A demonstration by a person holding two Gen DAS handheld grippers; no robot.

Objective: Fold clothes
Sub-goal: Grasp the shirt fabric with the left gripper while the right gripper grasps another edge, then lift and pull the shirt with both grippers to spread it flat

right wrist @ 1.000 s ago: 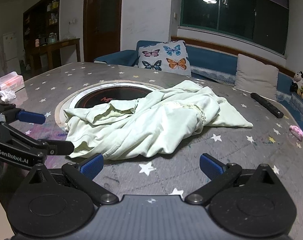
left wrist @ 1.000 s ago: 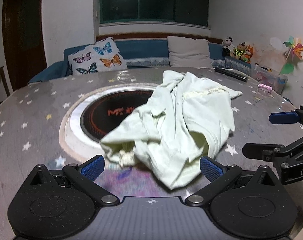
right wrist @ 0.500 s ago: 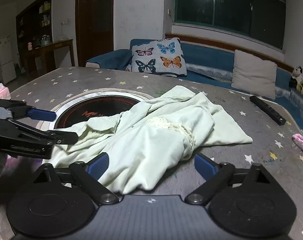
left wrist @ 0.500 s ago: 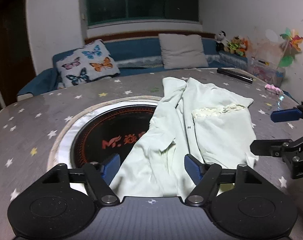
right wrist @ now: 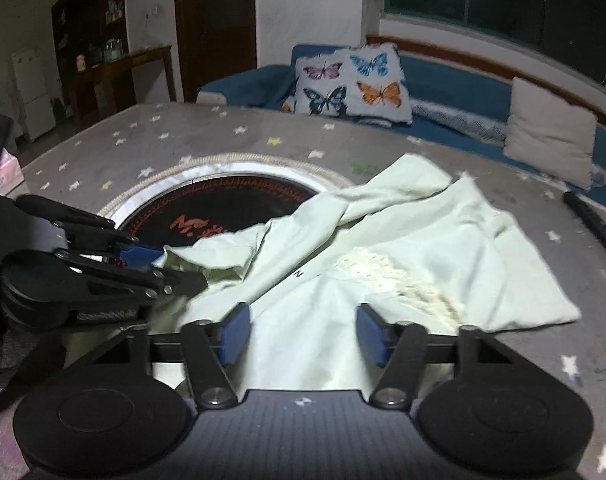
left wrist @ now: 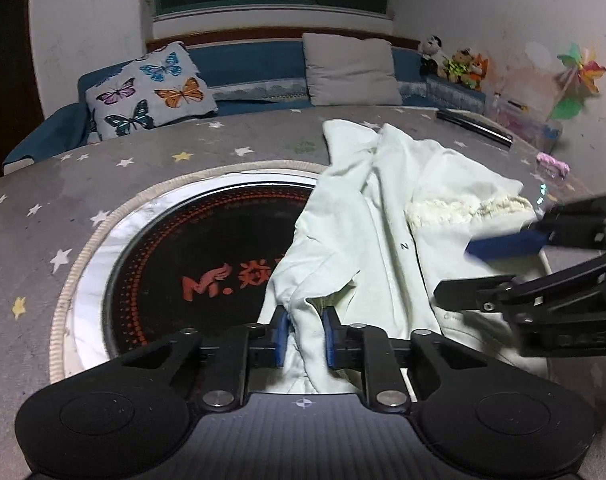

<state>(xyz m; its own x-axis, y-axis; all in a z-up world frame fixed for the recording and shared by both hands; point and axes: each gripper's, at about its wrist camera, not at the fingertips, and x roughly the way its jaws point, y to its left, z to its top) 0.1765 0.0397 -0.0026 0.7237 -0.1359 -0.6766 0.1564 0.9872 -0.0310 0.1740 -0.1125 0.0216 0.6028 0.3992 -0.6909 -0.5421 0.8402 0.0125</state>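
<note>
Across the table (left wrist: 43, 240), the garment (left wrist: 383, 220) stretches away lengthwise, both closing tools straddling it.

A crumpled pale green garment (left wrist: 387, 216) with a cream lace patch lies partly over the table's round black inset.

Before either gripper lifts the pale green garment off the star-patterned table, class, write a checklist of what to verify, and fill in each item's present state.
1. Left gripper has cloth: ok; its jaws are closing and a fold of the pale green garment is pinched between the blue pads.
2. Right gripper has cloth: not ok; jaws closing, cloth between them, pads not yet pressing.
3. Both grips on matching corners or hems: cannot tell; the garment is crumpled.
4. Garment clear of the black remote control: ok, apart.
5. Garment off the round black hotplate set in the grey star-patterned table: not ok; it overlaps the hotplate's edge.
</note>
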